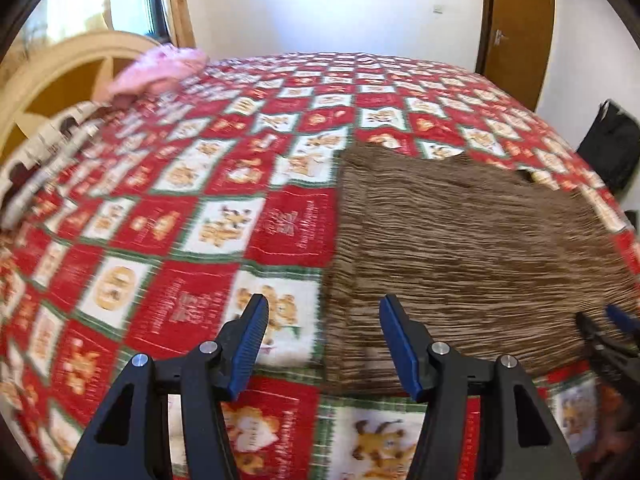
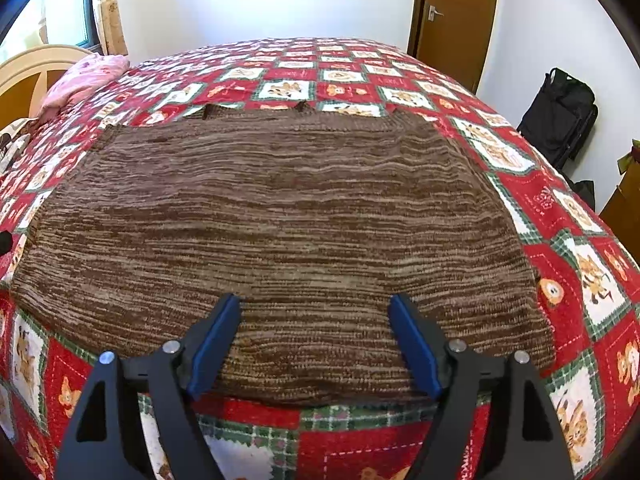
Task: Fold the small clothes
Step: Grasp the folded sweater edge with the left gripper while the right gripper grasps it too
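**Brown knit garment flat on the quilt, both grippers open above its near edge**

The brown knit garment [image 1: 460,248] lies spread on a red, white and green patchwork quilt [image 1: 180,216] that covers the bed. In the left wrist view we see it to the right of centre, its left edge running almost straight away from us. Our left gripper [image 1: 324,316] stands with its blue-padded jaws apart and nothing between them; one pad is over the quilt, the other over the garment's near left corner. We cannot tell whether either pad touches the cloth. At the far right edge the tip of the right gripper [image 1: 608,324] shows over the garment. A pink cloth [image 1: 160,68] sits at the far left corner of the bed, by a pale headboard [image 1: 72,68].

In the right wrist view the garment [image 2: 280,216] fills the middle of the picture, lying flat with its near hem just ahead of the jaws. Our right gripper [image 2: 316,320] is spread wide, both pads over the hem, gripping nothing. A black bag [image 2: 560,116] leans against the wall beside a brown door [image 2: 456,20].
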Available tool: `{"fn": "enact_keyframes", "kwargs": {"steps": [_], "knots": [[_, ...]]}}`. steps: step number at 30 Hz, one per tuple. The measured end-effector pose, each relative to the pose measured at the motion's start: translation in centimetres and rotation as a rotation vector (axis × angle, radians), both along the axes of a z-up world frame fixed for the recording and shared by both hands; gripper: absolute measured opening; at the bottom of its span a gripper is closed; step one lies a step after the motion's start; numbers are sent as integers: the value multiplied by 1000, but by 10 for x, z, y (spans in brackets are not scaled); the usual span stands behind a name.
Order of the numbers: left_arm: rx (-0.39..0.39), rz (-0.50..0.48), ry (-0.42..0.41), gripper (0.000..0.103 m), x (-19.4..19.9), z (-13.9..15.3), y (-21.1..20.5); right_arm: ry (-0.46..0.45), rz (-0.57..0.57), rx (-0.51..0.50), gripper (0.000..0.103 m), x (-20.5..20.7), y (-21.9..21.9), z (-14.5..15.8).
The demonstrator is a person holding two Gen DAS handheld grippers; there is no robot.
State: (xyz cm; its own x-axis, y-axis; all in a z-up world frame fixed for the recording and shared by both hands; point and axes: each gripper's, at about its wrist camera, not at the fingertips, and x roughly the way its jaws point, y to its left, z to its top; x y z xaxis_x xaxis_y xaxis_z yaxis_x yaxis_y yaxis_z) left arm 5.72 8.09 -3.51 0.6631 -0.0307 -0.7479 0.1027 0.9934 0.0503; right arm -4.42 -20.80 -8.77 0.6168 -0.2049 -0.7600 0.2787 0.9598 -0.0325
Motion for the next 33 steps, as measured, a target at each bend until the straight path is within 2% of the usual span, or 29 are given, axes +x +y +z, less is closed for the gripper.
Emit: {"fn": "enact_keyframes", "kwargs": {"steps": [5,10,14,16,23,26,29,33], "knots": [[23,-6,-32,59,-8,3,-1,-27,-10,39,80,-8,-2,10],[-29,-12,15,59,-2,-5,0,-64,25,28,78,-14,11,28],[-49,8,16,59,-2,-7,4,-68,89,62,46,-8,26,36],[-76,17,22,59,-2,-7,8,-48,128,91,36,-1,36,32],[-278,61,35,59,-13,-17,52,-2,228,158,34,15,74,5],[-352,86,49,59,-16,-23,65,-4,238,124,34,16,78,-1],[-453,70,76,59,-16,-26,63,-8,237,143,34,16,76,-2],[-481,21,125,59,-8,-31,39,-12,237,153,34,11,74,-2]]}}
